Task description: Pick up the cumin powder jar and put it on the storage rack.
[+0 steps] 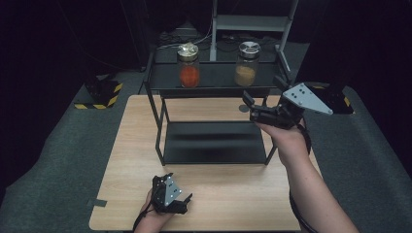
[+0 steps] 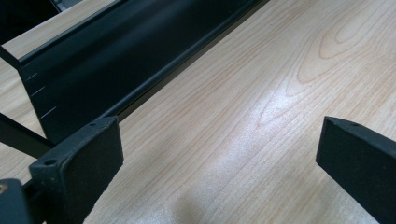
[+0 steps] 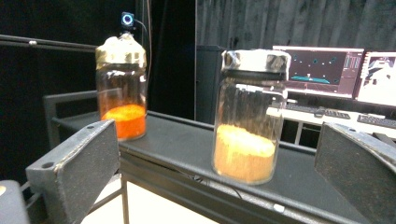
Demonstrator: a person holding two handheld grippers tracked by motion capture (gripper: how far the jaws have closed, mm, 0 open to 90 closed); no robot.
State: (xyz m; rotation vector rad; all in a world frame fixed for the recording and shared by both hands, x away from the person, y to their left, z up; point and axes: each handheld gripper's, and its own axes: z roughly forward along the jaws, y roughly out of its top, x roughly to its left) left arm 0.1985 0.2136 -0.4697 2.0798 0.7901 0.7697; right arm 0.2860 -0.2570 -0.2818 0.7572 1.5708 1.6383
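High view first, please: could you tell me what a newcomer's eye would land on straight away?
Two glass jars on the black rack's top shelf: the orange-filled jar at left, the tan-filled jar at right. The right tool hangs open, raised just in front of the tan one, while the left tool rests open low on the wooden table.

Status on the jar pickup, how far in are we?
Early. Nothing looks done yet: both jars sit on the rack's top shelf, lids on. In hand: the right gripper is raised and open, lined up on the yellow-filled jar, not yet touching it. The orange-filled jar stands farther along the shelf. The left gripper rests open, low over the table. Left: close in, grip, lift.
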